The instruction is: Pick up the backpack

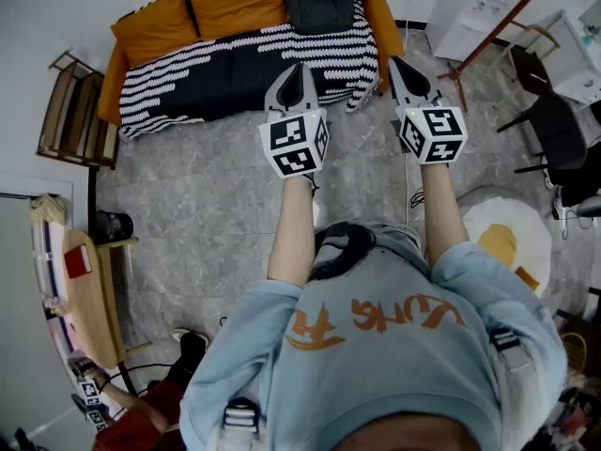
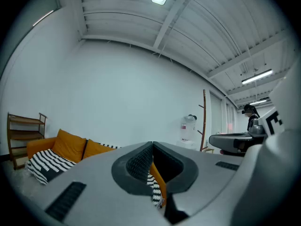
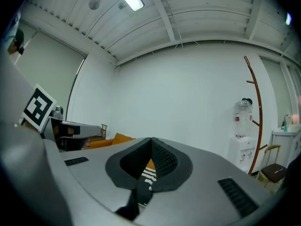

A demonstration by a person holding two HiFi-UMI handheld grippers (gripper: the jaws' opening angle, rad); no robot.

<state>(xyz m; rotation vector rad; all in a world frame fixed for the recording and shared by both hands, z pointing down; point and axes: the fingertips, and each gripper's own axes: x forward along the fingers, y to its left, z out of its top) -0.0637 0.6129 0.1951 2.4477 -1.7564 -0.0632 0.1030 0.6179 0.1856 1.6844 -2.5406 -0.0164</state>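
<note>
A dark backpack leans upright against the orange back cushions of the sofa, near its right end. My left gripper is shut and empty, held level over the floor with its tip in front of the sofa seat. To its right, my right gripper is shut and empty too, near the sofa's right corner. Both stay well short of the backpack. In the left gripper view the shut left gripper hides the backpack; the right gripper blocks it likewise in its own view.
A black-and-white striped blanket covers the sofa seat. A wooden shelf stands left of the sofa. A white cabinet, a slanted coat stand and black chairs are at the right. Grey stone floor lies before the sofa.
</note>
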